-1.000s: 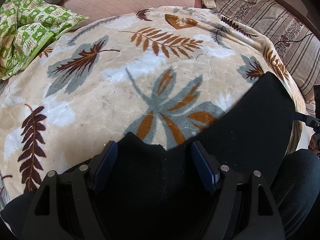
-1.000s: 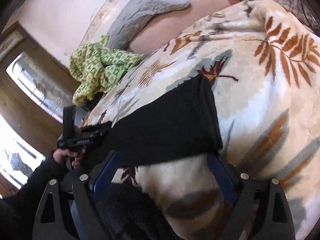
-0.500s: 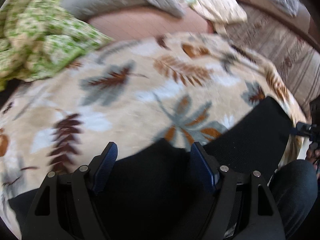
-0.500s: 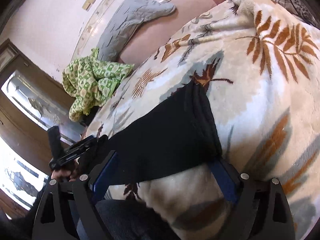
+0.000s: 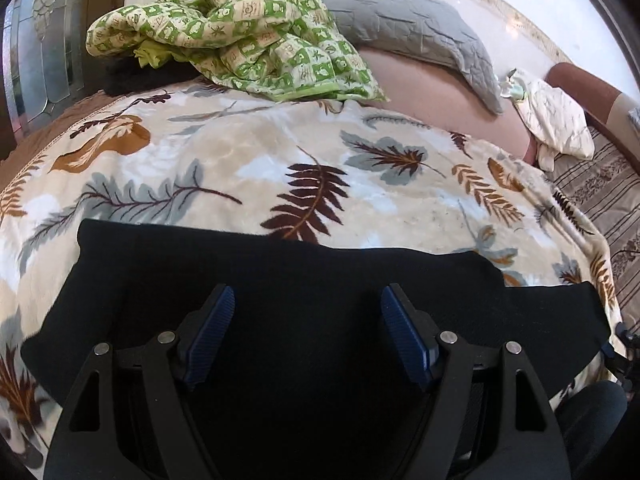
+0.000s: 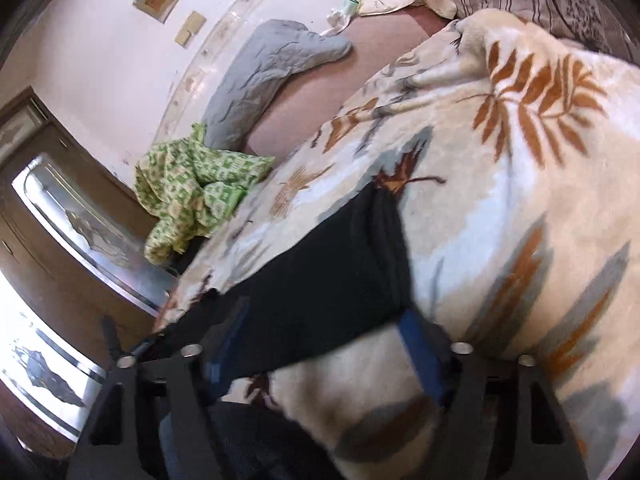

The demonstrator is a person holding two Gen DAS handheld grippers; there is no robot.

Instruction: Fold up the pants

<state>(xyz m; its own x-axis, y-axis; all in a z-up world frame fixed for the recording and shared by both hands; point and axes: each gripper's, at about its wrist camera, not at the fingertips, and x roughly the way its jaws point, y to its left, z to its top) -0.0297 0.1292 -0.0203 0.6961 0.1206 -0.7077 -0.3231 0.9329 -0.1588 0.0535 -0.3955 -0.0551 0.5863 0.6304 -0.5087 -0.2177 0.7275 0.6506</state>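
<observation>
Pants: the black pants (image 5: 304, 280) lie flat in a long band along the near edge of the bed, on the leaf-print blanket (image 5: 248, 168); in the right wrist view the same band (image 6: 332, 264) runs away from the camera toward the left.
Look of the cloth: matte, thick black knit with no shine; the far edge is straight, with a small step where one layer ends over another, so they look already doubled lengthwise. That is a judgement.
Right end: a hemmed or banded end shows stacked edges close to the blanket's brown leaf.
Left tongs: the left tongs (image 5: 306, 336) hang over the middle of the band, blue pads (image 5: 210, 336) wide apart, with cloth beneath but nothing pinched.
Right tongs: the right tongs (image 6: 320, 354) straddle the near corner of the right end; their jaws have just been closing, the cloth lies between them, and blur hides whether the pads press yet.
Why so placed: one tool at the end and one mid-length suits carrying the end across for a crosswise fold.
Around: a green checked cloth (image 5: 240, 28) and a grey quilted pillow (image 5: 404, 28) lie farther back, well apart from the pants.
</observation>
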